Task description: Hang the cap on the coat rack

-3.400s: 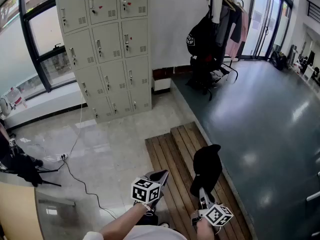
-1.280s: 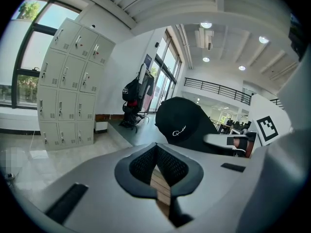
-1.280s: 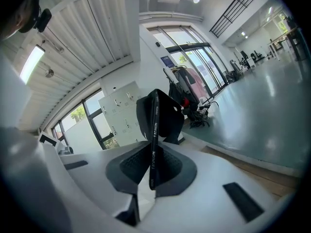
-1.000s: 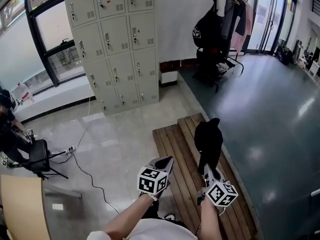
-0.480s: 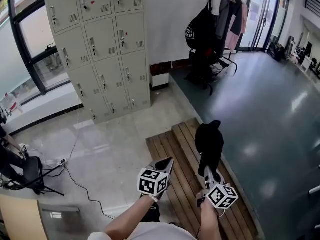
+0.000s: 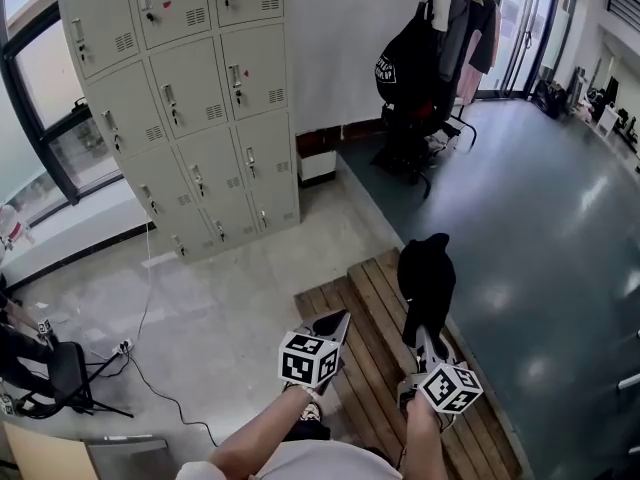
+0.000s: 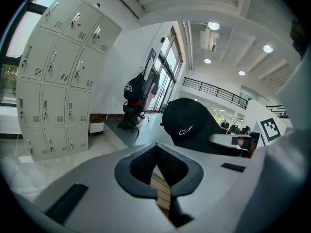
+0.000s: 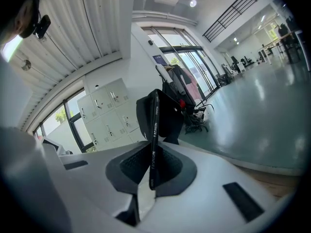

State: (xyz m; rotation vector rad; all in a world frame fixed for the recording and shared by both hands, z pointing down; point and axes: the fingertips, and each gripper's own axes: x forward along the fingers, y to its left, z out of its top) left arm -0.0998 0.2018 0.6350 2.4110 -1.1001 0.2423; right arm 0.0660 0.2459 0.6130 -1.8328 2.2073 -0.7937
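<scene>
The cap (image 6: 426, 273) is black and sits in the lower right of the head view. It is pinched by its back strap in my right gripper (image 6: 424, 342). In the right gripper view that thin printed strap runs edge-on between the pads, and the jaws are closed down narrow on it. From there the cap (image 8: 158, 114) stands up above the tips. Its long axis runs straight out from the jaws, up the frame in the head view.

My left gripper (image 6: 326, 330) is just beside it, lower centre of the frame. Its jaws are closed tip to tip on nothing, and its own view shows only the wooden platform (image 6: 352, 318) through the gap below the pads. The cap (image 7: 187, 125) fills the right half of that view.

The coat rack (image 6: 465, 133) is at the top right of the head view, loaded with dark clothes, well apart from the cap across the dark floor. It lies almost directly up-frame from the cap, in line with the cap's axis. The grey lockers (image 6: 190, 98) stand off to the upper left, clear of that line.

I judge this as carrying, not hanging. The right gripper is the one that has to reach the rack, so I need to close the gap straight ahead, then find a free hook
</scene>
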